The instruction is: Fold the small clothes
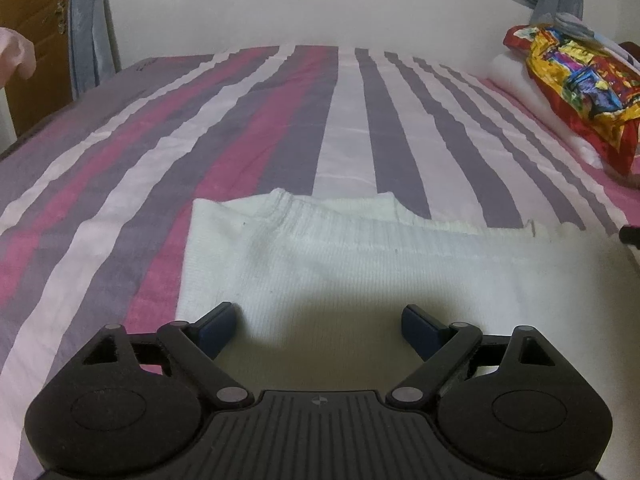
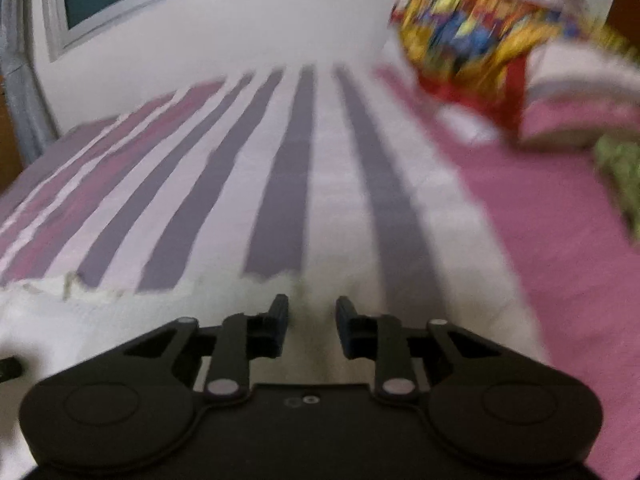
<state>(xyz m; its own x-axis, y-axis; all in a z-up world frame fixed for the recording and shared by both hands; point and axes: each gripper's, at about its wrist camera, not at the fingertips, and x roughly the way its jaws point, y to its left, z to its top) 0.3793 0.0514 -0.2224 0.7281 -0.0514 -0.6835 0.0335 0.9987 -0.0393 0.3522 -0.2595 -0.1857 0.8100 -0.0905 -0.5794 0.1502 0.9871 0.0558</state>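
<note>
Above the white garment (image 1: pixel 360 280), both grippers tilt downward: left fingers (image 1: pixel 218 326) wide apart, right fingers (image 2: pixel 280 322) narrowly apart, empty.

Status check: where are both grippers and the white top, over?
Left gripper jaws wide, empty, over white ribbed knit garment. Right gripper jaws narrower, not gripping, at its far edge. Garment flat on striped bedsheet; nothing blocking.

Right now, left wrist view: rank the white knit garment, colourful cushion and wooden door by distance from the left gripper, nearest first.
1. White knit garment: directly under and ahead of the open left gripper.
2. Colourful cushion: far right, on white folded bedding.
3. Wooden door: far left, beyond the bed's edge.
</note>
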